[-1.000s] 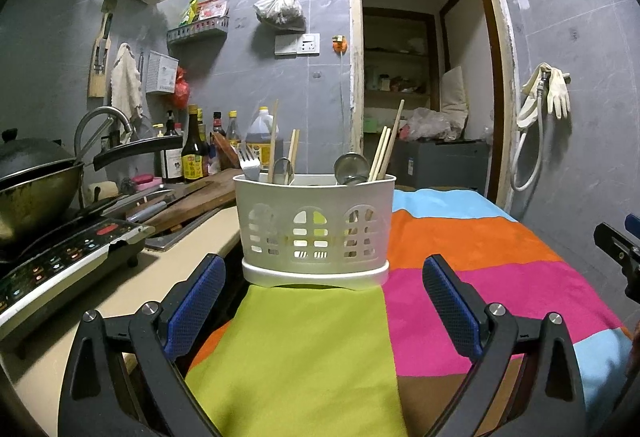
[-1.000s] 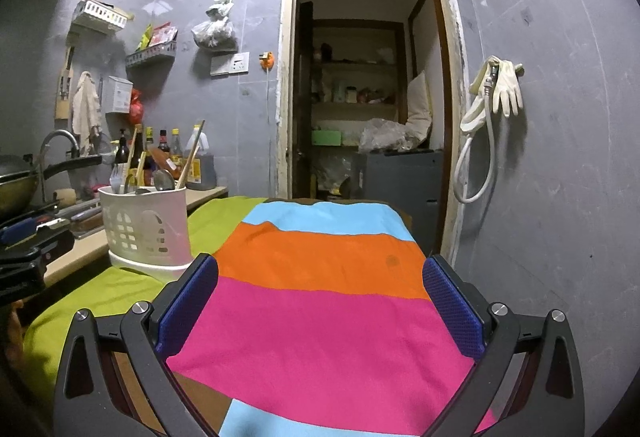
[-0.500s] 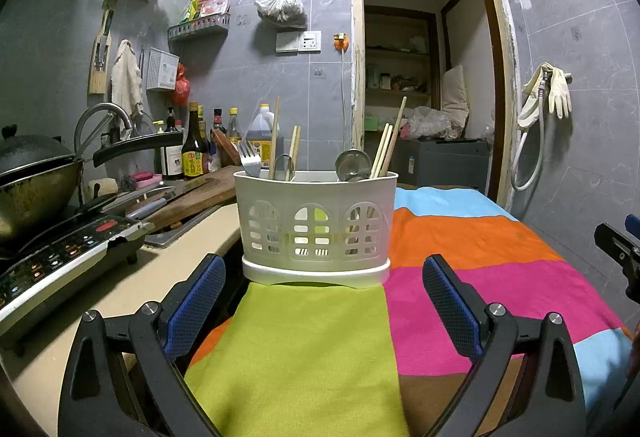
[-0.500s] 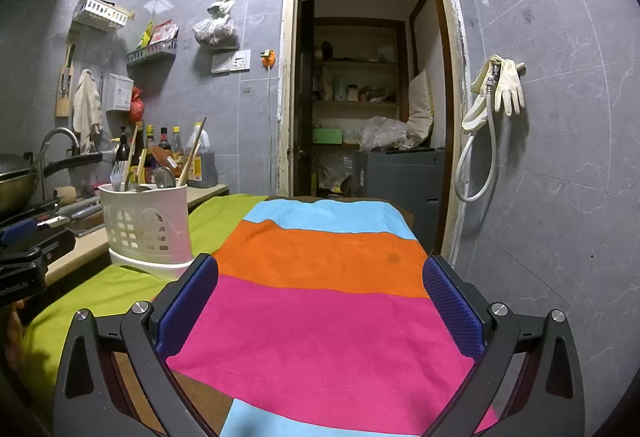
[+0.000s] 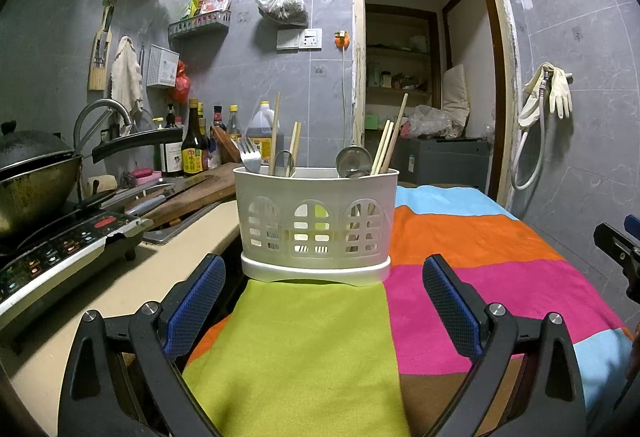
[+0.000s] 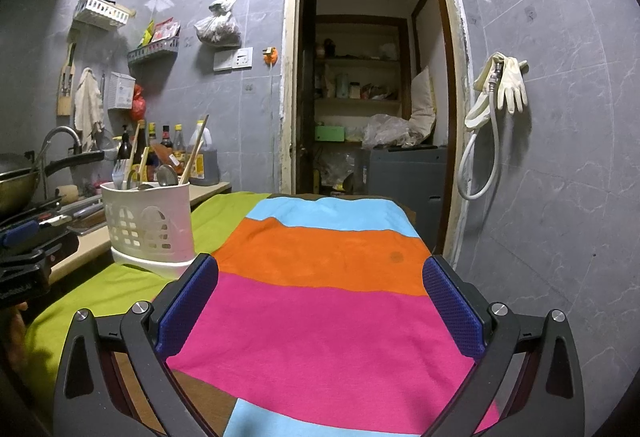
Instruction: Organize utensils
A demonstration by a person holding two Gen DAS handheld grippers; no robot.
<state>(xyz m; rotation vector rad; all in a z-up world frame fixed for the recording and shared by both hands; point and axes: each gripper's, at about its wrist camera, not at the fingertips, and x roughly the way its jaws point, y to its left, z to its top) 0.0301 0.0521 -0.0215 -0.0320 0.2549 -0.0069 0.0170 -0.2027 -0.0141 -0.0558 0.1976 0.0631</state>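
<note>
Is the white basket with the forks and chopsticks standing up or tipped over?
Standing up. The white basket sits flat on its base, chopsticks poking upward.

Cramped home kitchen, wok [image 5: 34,177] sitting on induction cooker [image 5: 68,245], sauce bottles [image 5: 192,149] lining counter, faucet [image 5: 100,117] arching behind

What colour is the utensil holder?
White, with arched lattice cutouts; the utensil holder shows best in the left wrist view.

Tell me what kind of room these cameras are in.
Most likely a small home kitchen. A wok sits on a cooktop, sauce bottles line the tiled wall by a faucet, and a white utensil caddy stands on a striped cloth.
</note>
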